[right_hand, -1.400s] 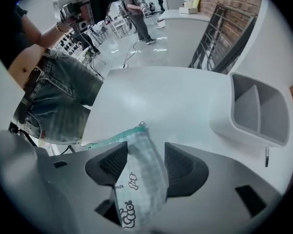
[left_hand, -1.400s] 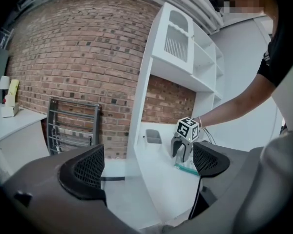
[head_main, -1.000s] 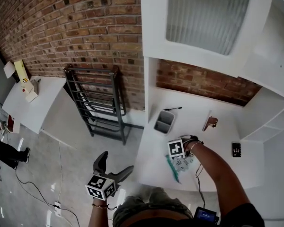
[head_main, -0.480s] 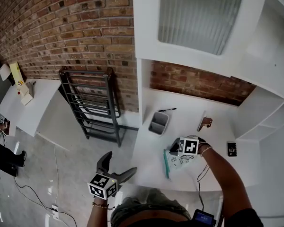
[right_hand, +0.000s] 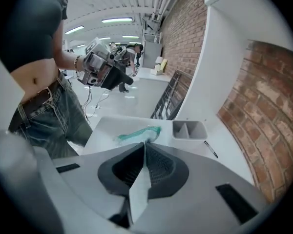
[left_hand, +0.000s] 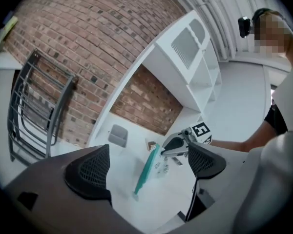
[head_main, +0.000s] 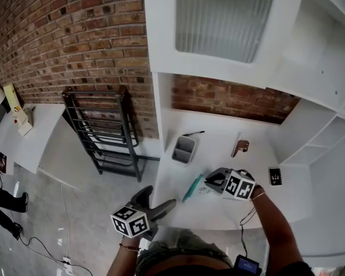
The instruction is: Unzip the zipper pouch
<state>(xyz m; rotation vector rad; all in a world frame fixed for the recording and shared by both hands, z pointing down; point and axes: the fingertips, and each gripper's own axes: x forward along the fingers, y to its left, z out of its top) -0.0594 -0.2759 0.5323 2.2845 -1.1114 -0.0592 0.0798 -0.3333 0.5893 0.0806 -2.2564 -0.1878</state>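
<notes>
The zipper pouch point(head_main: 199, 190) is clear with a teal zipper strip point(left_hand: 147, 169) and lies near the front of the white desk point(head_main: 218, 148). My right gripper point(head_main: 211, 181) is shut on the pouch's right edge; in the right gripper view a pale flap of the pouch point(right_hand: 138, 189) is pinched between the pads, and the teal strip point(right_hand: 136, 134) stretches away beyond them. My left gripper point(head_main: 159, 197) hovers off the desk's front left corner, short of the pouch. Its jaws are closing but still stand wide, with nothing between them point(left_hand: 146, 167).
A grey two-compartment bin point(head_main: 184, 149) and a black pen point(head_main: 193, 134) sit behind the pouch. A brown object point(head_main: 240, 148) and a small black device point(head_main: 275, 176) lie to the right. A dark metal rack point(head_main: 103, 131) stands on the floor, left of the desk.
The right gripper has shut on the pouch and swung it round, so the teal strip now points left and away. The left gripper has come closer to the desk's corner.
</notes>
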